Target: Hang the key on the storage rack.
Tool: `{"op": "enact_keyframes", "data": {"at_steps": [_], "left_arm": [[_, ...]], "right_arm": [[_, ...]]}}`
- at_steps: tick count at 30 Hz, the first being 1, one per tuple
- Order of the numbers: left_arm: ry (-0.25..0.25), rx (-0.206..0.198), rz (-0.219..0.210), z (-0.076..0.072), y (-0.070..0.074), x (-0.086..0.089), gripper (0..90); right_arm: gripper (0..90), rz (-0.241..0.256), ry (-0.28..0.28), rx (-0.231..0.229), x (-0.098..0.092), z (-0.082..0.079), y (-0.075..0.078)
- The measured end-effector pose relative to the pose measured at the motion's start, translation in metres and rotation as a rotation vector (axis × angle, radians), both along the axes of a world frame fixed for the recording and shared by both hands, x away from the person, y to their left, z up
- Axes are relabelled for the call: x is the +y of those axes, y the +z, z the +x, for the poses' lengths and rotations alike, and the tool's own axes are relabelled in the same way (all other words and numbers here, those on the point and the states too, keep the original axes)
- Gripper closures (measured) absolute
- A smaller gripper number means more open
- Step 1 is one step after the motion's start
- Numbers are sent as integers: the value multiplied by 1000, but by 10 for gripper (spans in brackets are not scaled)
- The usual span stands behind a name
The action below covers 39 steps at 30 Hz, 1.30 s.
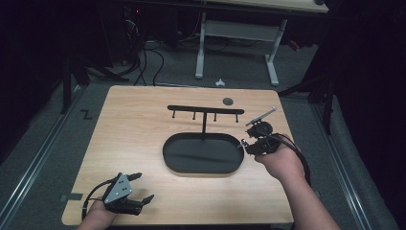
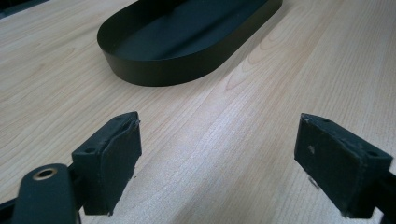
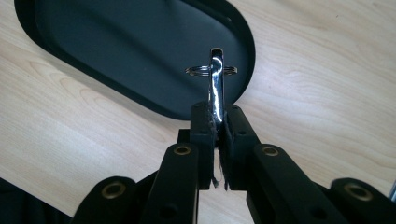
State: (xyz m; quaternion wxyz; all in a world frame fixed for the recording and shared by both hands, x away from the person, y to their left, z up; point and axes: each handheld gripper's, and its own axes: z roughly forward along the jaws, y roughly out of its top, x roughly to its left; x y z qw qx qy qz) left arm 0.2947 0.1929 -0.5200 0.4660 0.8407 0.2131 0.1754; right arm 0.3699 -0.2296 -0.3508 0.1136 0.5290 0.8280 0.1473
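Keyring piece (image 3: 214,79): a shiny metal strip with a thin wire ring through its top end, clamped edge-on between the closed jaws of the right gripper (image 3: 215,126). In the right gripper view it stands at centre frame, over the near rim of the black oval tray (image 3: 116,42). In the high view the right gripper (image 1: 250,145) sits at centre right, just beside the tray's right end (image 1: 238,153), and the held piece is too small there to make out.

Step in hand, as I judge it: carrying the piece toward the black hook rack (image 1: 206,110), whose post rises from the tray's far edge at upper centre of the high view. Four small pegs hang under its bar. The next move probably calls for raising the right gripper to bar height, turning the ring to face a peg, and threading it on before releasing. The ring opening is narrow, so alignment will be the critical point.

Left gripper (image 1: 136,188): lower left of the high view, resting by the near edge of the table (image 1: 139,129), well apart from the tray. Jaws spread wide, nothing between them.

View differences: the right gripper view gives the ring and the grip. The high view gives the rack and both hands. The left gripper view shows its own pads (image 2: 122,151) low over the wood, with the tray wall (image 2: 163,70) at upper centre.
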Motion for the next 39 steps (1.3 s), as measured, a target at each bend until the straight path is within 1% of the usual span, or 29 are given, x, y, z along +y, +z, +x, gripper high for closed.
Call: {"op": "enact_keyframes", "data": {"at_steps": [2,13,15,18,21,30,36,39], "left_arm": [[0,-1,-1,0,0,0,153],[-1,0,-2,0,0,0,153],[-2,0,-2,0,0,0,153],[-2,0,-2,0,0,0,153],[-3,0,-2,0,0,0,153],[-1,0,-3,0,0,0,153],[-2,-1,-3,0,0,0,153],[-1,-1,-5,0,0,0,153]], "right_arm": [[846,-12,5,-12,1,2,3],[846,0,-3,-24,7,14,14],[846,-6,0,-29,8,16,18],[846,2,-14,-38,10,17,24],[846,4,-13,-52,11,20,31],[846,4,-17,-66,16,27,44],[846,0,-19,-76,18,31,48],[846,1,-29,-73,18,34,48]]}}
